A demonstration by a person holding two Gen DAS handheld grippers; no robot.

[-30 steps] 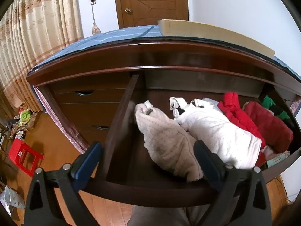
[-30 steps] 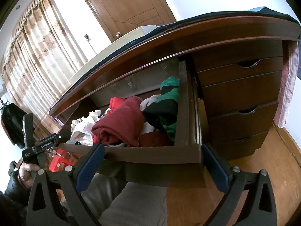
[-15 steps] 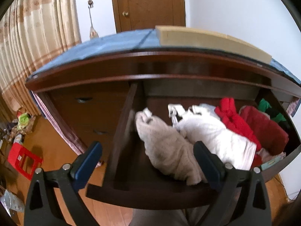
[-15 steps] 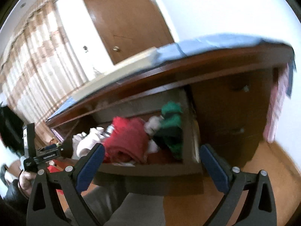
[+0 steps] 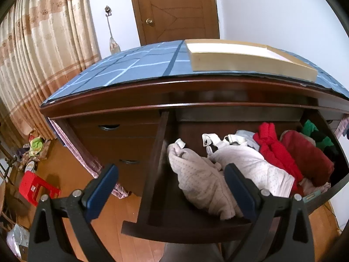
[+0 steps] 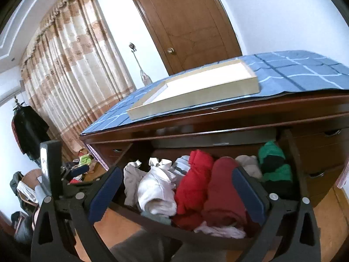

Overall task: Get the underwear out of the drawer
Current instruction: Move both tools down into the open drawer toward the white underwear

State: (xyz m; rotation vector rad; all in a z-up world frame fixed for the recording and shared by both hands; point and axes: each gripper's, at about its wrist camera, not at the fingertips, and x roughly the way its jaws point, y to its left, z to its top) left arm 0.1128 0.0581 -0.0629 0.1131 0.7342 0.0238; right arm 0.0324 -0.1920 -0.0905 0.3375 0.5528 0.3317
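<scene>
No text or label can be read.

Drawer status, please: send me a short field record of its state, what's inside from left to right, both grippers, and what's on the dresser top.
drawer: pulled open, nothing lifted out yet
contents, left to right: beige dotted garment, white dotted garment, bright red garment, dark red garment, green and black garment
left gripper: open, holding nothing, in front of the beige garment
right gripper: open, holding nothing, facing the red garments
dresser top: blue checked cloth with a shallow wooden tray on it
</scene>
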